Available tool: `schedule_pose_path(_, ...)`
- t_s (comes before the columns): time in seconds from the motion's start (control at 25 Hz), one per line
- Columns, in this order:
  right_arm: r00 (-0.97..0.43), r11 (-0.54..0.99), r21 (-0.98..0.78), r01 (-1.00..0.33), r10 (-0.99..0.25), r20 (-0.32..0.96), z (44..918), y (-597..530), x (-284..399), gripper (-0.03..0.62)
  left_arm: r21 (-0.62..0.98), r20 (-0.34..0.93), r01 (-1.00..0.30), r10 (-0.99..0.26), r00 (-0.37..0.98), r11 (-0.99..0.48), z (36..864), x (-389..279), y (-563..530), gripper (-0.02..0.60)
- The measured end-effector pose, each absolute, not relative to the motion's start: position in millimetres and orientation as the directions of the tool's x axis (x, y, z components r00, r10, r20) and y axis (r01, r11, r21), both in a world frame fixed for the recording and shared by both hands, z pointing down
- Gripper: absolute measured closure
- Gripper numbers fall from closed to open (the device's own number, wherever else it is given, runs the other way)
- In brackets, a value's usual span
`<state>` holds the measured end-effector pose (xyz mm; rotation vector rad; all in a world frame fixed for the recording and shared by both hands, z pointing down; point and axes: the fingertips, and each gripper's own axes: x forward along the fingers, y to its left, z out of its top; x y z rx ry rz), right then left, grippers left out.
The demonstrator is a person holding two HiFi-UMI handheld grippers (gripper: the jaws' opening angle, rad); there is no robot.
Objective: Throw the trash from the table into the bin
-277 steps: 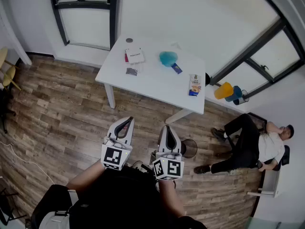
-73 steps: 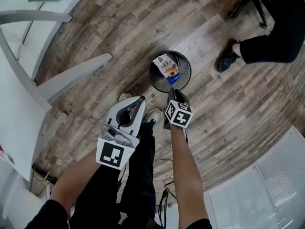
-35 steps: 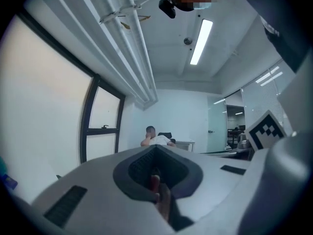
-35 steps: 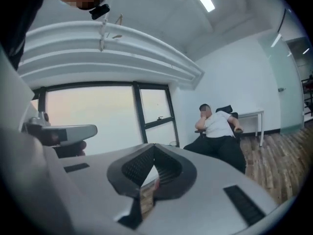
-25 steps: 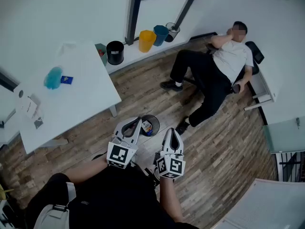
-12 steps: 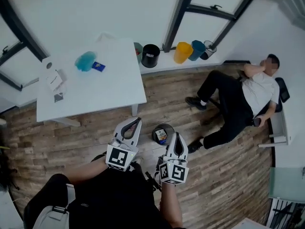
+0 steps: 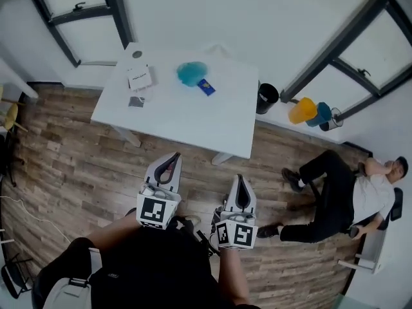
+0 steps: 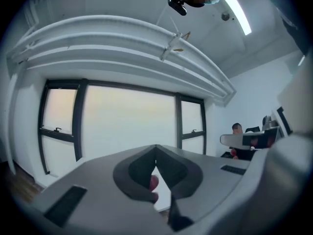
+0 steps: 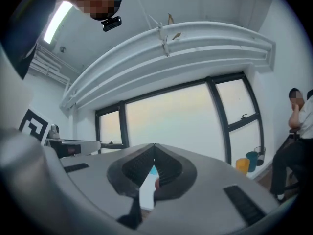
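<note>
Both sets of fingers are pressed together and empty, with the left gripper [image 7: 173,156] and right gripper [image 7: 240,178] pointing level toward the tabletop [image 7: 180,118]. The trash left there is a teal wad [image 7: 192,73], a blue packet [image 7: 206,87], a white pad [image 7: 140,78] and a grey scrap [image 7: 136,102]. I'd step closer, open the fingers before reaching, and take one light piece per gripper. Since half a second ago my view has swung to face the table, and the floor bin has dropped out of sight.

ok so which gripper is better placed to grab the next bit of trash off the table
Probably left: the left gripper sits nearer the table than the right gripper and points toward the blue wrapper.
</note>
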<state>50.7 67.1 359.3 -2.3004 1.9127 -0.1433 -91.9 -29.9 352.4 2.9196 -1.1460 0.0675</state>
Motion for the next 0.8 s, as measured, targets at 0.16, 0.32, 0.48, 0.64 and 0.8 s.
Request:
schedule_pose_path(0.16, 0.125, -0.12, -0.151, -0.981, -0.992, -0.018, 350.0, 31.3, 2.4, 0.589, 0.005, 0.0, -0.712, -0.712, 0.702, -0.702, 342.1, -141.3, -59.8, 0.584)
schedule_pose_path(0.32, 0.138, -0.136, -0.162, -0.977, -0.99, -0.006, 347.3, 2.3, -24.3, 0.589, 0.025, -0.024, -0.702, -0.703, 0.711, -0.711, 335.0, -170.0, -86.4, 0.584)
schedule_pose_path(0.48, 0.141, -0.139, -0.154, -0.978, -0.99, -0.001, 348.7, -10.2, -37.5, 0.588, 0.031, -0.057, -0.696, -0.697, 0.715, -0.717, 327.0, -179.4, -94.2, 0.584)
schedule_pose_path(0.64, 0.115, -0.114, -0.135, -0.984, -0.993, 0.003, 351.9, -11.7, -49.2, 0.588, 0.103, -0.069, -0.672, -0.679, 0.731, -0.734, 332.6, -182.2, -85.5, 0.584)
schedule_pose_path(0.8, 0.1, -0.099, -0.135, -0.986, -0.995, -0.002, 352.3, -12.3, -48.1, 0.588, 0.138, -0.049, -0.672, -0.683, 0.729, -0.727, 337.8, -179.3, -74.6, 0.584)
